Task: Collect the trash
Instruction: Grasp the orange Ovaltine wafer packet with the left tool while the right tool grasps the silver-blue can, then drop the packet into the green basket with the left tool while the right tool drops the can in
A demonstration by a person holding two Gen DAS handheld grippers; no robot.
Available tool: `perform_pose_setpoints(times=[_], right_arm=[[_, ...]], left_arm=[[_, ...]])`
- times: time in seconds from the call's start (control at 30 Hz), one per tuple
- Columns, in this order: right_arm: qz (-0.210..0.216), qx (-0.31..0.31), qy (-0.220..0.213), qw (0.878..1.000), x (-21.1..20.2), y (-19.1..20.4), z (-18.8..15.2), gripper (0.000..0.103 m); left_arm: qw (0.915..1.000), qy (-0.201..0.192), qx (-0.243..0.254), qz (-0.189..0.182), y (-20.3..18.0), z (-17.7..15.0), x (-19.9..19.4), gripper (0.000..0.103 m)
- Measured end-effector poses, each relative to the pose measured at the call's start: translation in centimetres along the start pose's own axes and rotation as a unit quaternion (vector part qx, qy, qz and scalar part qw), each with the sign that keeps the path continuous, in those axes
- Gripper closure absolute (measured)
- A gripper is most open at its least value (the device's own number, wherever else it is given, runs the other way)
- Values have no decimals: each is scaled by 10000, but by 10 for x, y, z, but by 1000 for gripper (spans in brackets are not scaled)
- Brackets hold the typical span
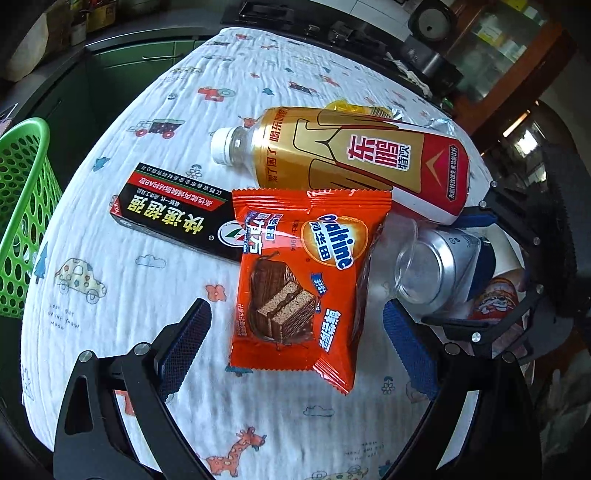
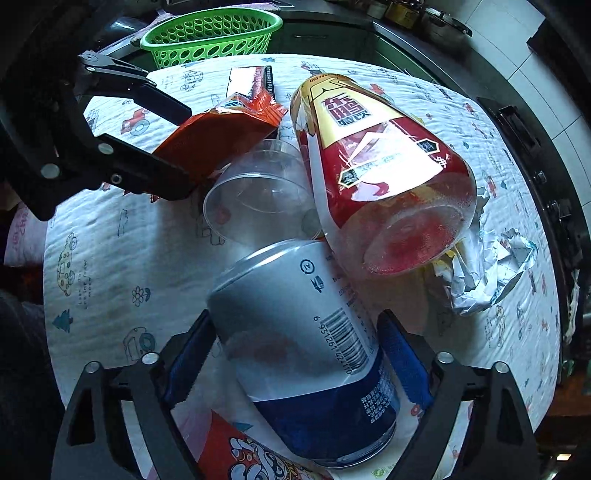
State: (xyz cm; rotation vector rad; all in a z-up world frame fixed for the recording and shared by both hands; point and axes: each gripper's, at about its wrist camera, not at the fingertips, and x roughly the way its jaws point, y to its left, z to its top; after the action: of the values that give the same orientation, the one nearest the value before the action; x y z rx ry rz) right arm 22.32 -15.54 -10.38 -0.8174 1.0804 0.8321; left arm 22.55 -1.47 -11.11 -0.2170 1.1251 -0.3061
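Green basket beyond counter's far edge, contents not visible. Left hand-held gripper released, straddling orange snack packet. Right hand-held gripper grasping silver-blue can.

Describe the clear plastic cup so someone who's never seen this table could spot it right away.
Start at the big red-and-gold bottle lying on the patterned tablecloth. Beside it, between the orange snack packet and the silver-and-blue can, the clear plastic cup lies on its side. It is the only see-through, unprinted thing in the pile.
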Motion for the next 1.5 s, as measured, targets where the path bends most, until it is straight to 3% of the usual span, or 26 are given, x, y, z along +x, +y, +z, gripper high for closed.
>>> perform_pose_setpoints(times=[0.17, 0.27, 0.33, 0.4, 0.53, 0.7, 1.17, 1.5], right_arm=[[24, 56, -42, 10000, -3, -1, -1, 20], [101, 88, -120, 9998, -9, 1, -2, 21], [124, 98, -186, 9997, -13, 3, -2, 21], [150, 109, -248, 9995, -17, 6, -2, 21], [202, 138, -389, 9989, -25, 13, 0, 21], [247, 152, -522, 9982, -34, 20, 2, 22], [509, 316, -1015, 9930, -71, 43, 23, 24], [848, 451, -1456, 9847, -81, 51, 83, 24]], left_arm=[[9999, -12, 9, -101, 3, 2, 7, 12], [9998, -59, 49, -202, 3, 2, 6, 21], [9996, -41, 47, -267, 5, 1, 5, 35], [9995, -38, 32, -304, 6, 0, 5, 41], [9992, -95, 44, -385, 8, -4, 1, 54], [9989, -222, 69, -418, 8, -9, -10, 62], [9960, -815, -186, -328, 39, -22, -71, 67], [9839, -1541, -803, 408, 122, -12, -146, 67]])
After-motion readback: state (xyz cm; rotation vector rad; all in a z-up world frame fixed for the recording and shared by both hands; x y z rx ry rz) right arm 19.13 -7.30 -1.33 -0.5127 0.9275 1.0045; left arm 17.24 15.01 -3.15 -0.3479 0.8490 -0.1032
